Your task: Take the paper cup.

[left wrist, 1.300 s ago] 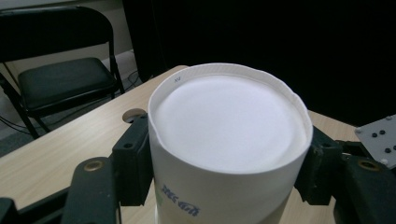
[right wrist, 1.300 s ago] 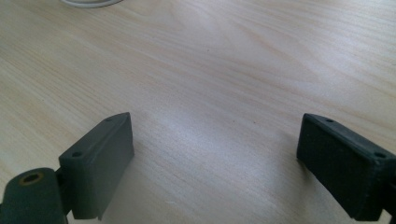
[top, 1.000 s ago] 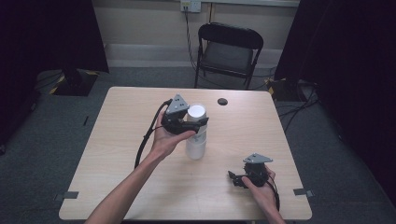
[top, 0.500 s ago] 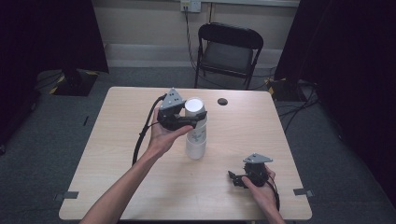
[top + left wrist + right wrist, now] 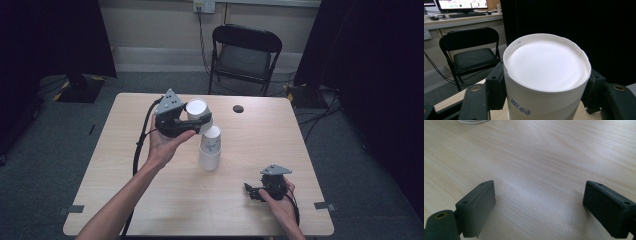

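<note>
The bench (image 5: pixel 125 165) is carrying a stack of white paper cups (image 5: pixel 209 150), standing upside down near its middle. Just above the stack's top, the left claw (image 5: pixel 198 119) is clamping one paper cup (image 5: pixel 197 111) by its sides, bottom up, lifted clear of the bench. Near the front right corner, the right claw (image 5: pixel 252 191) is resting low over bare wood, its jaws gaping wide and holding nothing.

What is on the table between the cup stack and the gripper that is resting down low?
Nothing. In the high view, bare tabletop runs from the stack of cups to the right gripper, whose jaws stand open over plain wood.
</note>
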`<state>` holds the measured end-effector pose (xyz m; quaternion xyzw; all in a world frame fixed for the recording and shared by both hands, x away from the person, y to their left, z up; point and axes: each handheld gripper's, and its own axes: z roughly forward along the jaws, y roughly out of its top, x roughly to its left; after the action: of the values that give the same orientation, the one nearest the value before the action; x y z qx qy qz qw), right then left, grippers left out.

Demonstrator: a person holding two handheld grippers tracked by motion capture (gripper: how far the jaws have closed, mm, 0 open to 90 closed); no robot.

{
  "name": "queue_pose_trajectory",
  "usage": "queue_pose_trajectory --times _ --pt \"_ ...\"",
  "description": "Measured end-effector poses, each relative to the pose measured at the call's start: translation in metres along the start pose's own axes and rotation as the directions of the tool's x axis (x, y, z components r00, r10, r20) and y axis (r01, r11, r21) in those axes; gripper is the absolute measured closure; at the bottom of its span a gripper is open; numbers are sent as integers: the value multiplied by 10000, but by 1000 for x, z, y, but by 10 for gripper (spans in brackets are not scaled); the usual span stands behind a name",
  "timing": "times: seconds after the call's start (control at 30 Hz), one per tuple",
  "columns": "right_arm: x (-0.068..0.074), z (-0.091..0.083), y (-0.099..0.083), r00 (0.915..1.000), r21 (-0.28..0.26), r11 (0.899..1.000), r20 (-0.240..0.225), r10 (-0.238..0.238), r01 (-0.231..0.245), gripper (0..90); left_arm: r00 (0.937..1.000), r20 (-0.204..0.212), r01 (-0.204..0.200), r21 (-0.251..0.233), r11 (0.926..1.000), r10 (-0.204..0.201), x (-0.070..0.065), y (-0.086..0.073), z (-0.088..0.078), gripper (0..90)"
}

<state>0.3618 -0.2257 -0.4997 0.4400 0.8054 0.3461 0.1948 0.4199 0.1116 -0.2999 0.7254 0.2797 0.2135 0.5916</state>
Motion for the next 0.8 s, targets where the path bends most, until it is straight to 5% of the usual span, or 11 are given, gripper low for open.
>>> queue_pose_trajectory --times 0.5,0.8 --pt "0 0 0 10000 2 10000 1 -6 6 106 9971 431 629 -16 9980 -628 9 -21 -51 359" --pt "0 0 0 10000 -9 10000 24 12 -12 107 9896 833 1172 51 9931 -1172 15 -43 -62 362"
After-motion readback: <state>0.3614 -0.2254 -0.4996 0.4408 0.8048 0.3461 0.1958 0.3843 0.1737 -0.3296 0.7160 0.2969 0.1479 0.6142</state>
